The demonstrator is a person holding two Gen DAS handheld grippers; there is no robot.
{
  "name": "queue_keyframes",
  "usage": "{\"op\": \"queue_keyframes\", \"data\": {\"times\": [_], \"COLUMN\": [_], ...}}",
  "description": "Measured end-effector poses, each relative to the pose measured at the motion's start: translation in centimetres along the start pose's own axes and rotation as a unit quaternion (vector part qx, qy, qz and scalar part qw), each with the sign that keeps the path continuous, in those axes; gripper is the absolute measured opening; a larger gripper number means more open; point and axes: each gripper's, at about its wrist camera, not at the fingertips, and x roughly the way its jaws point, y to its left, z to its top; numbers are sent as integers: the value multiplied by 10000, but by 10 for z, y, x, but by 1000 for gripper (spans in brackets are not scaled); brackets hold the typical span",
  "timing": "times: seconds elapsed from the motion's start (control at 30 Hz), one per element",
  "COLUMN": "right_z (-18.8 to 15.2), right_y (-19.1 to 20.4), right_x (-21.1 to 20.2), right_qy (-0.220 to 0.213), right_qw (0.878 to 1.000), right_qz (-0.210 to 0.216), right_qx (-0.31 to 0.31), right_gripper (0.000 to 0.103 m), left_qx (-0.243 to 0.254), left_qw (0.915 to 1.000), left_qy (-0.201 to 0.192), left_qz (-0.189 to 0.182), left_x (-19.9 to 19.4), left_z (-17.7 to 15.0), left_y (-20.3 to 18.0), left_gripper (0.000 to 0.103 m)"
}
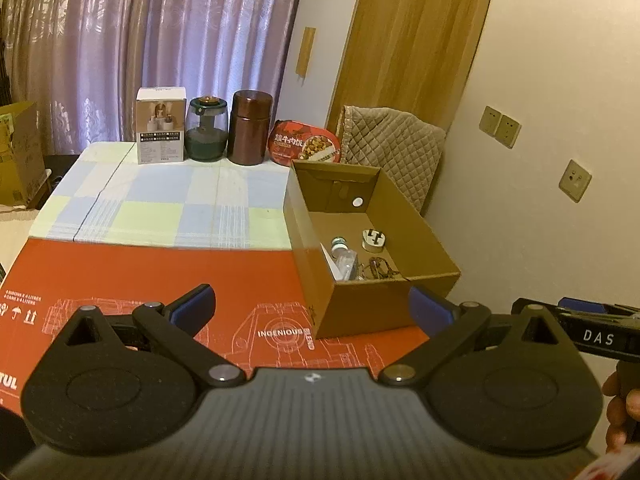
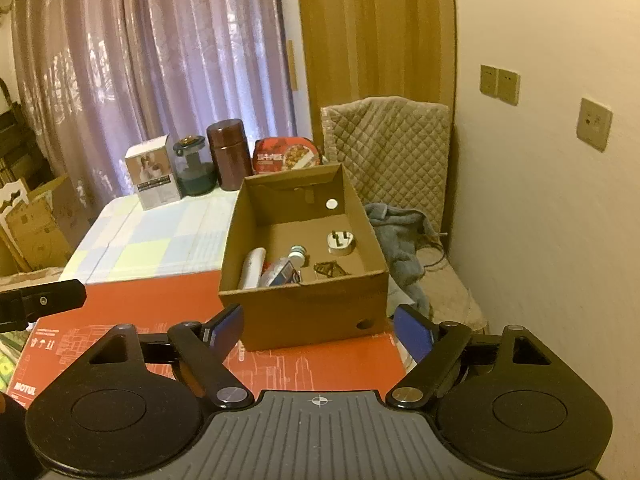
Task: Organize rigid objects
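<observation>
Both the left gripper (image 1: 310,306) and right gripper (image 2: 318,326) have fingers spread and empty, drawn back from the open brown cardboard box (image 2: 304,308) just ahead of them. Inside it lie a white plug (image 2: 340,242), a small bottle (image 2: 286,268) and a white tube (image 2: 252,268), apparently gathered there to tidy the table (image 1: 160,208).

Red carton (image 1: 160,276) printed "INGENIOUS" in white, "4 CANS X 4 LITRES" near left edge, "MOTUL" at its corner in right wrist view, white "DAS" on right gripper (image 1: 598,336) body, red meal tray (image 1: 306,143) lid characters not legible
</observation>
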Motion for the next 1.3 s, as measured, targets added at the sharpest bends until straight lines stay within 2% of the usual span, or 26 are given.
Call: {"op": "queue_keyframes", "data": {"times": [0.63, 0.9, 1.3], "right_z": [-27, -39, -46], "right_y": [14, 21, 22], "right_x": [-47, -47, -46], "right_qy": [-121, -22, 9], "right_qw": [9998, 9996, 9993], "right_qz": [151, 270, 343], "right_qx": [-70, -124, -112], "right_gripper": [81, 81, 81], "left_qx": [197, 310, 296], "left_qw": [9997, 9994, 9994], "left_qy": [-12, 53, 69], "left_qz": [127, 120, 133], "left_x": [-39, -45, -46], "left_z": [-34, -49, -53], "left_y": [0, -3, -1], "left_gripper": [101, 101, 101]}}
